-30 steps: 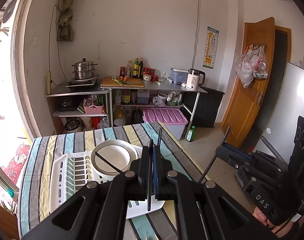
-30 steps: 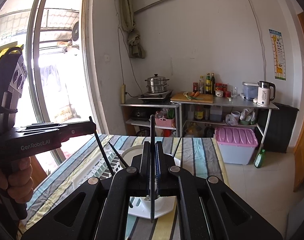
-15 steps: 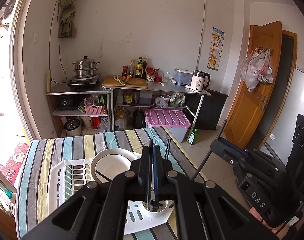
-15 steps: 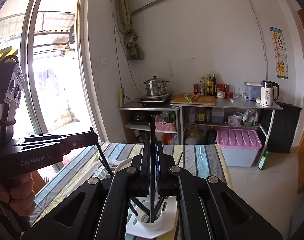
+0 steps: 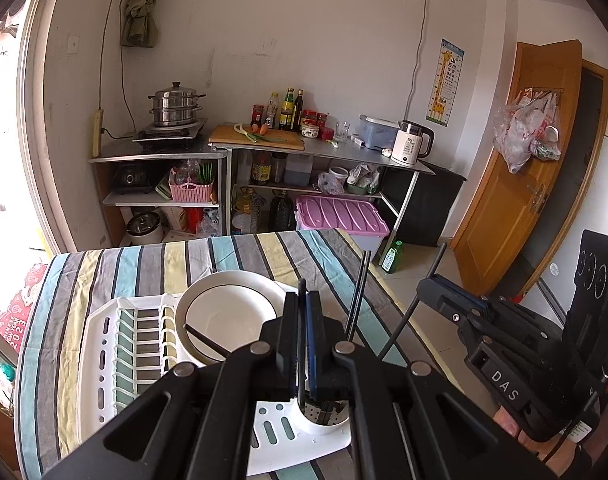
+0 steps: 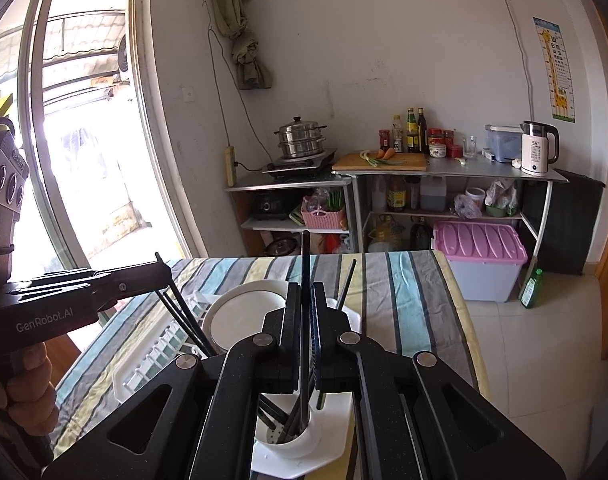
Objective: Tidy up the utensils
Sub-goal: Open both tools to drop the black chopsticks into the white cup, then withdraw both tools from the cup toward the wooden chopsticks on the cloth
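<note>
A: Chopsticks are the thing here. In the left wrist view, the left claw point(image 5: 302, 344) is closed tight on one black chopstick point(image 5: 301, 360), which stands almost upright. Its low end is at the mouth of the round white utensil cup point(image 5: 324, 420) at the corner of the white drying rack point(image 5: 104, 360).

B: And other chopsticks?

A: Two more point(image 5: 358, 296) already lean out of the cup to the right. One lies across the white plate point(image 5: 228, 312) in the rack. The rack sits on the striped desk point(image 5: 104, 268). The right claw point(image 5: 444, 288) comes in from the right side with a thin stick gripped.

B: What does the right wrist view give?

A: The right claw point(image 6: 306, 332) is also closed on one chopstick point(image 6: 304, 320), upright, and its low end goes down into the same cup point(image 6: 292, 440), where several sticks already stand. The left claw point(image 6: 160, 272) shows at the left, held by a hand point(image 6: 28, 392), with dark sticks just under its tip.

B: So which step is it?

A: I judge it is the placing step: both sticks are being put into the cup. The next move needs each stick straight over the opening, then opening of the claws so they drop in, without pushing the leaning ones out
</note>
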The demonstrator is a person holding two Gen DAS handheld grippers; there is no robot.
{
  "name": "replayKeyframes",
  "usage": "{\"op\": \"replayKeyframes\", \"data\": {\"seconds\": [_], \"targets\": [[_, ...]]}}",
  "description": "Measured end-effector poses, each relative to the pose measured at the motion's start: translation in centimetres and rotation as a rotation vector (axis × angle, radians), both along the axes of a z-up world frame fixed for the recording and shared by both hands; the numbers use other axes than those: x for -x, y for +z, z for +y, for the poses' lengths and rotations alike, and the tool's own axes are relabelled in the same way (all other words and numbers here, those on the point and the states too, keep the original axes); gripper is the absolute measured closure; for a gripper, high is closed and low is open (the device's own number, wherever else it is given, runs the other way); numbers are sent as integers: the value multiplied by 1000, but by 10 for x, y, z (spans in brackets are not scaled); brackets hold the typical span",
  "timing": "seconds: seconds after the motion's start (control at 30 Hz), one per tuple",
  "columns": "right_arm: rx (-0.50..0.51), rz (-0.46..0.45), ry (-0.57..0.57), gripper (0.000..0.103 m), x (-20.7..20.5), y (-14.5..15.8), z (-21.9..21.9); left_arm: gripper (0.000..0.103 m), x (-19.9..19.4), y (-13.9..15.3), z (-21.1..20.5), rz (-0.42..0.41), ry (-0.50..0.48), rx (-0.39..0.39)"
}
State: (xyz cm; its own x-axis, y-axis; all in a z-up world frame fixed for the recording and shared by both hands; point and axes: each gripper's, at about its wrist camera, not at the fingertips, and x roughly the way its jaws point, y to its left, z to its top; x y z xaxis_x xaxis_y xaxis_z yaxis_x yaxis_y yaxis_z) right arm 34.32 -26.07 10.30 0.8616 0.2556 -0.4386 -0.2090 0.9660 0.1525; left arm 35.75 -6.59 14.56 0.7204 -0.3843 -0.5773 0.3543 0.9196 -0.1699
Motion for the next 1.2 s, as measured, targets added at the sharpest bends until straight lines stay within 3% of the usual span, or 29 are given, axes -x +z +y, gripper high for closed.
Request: {"op": "replayKeyframes", "data": {"seconds": [0.73, 0.87, 1.0, 1.2], "targets": [[17, 76, -3, 96, -25, -21, -16, 97, -22, -27, 13, -13, 86, -68], [20, 69, -2, 95, -19, -21, -17, 96, -17, -27, 11, -30, 81, -84], [30, 62, -2, 93, -9, -21, -18, 85, -5, -26, 10, -52, 78, -93], [41, 49, -3, 93, 20, -21, -20, 82, 28, -25, 18, -95, 79, -75]]}}
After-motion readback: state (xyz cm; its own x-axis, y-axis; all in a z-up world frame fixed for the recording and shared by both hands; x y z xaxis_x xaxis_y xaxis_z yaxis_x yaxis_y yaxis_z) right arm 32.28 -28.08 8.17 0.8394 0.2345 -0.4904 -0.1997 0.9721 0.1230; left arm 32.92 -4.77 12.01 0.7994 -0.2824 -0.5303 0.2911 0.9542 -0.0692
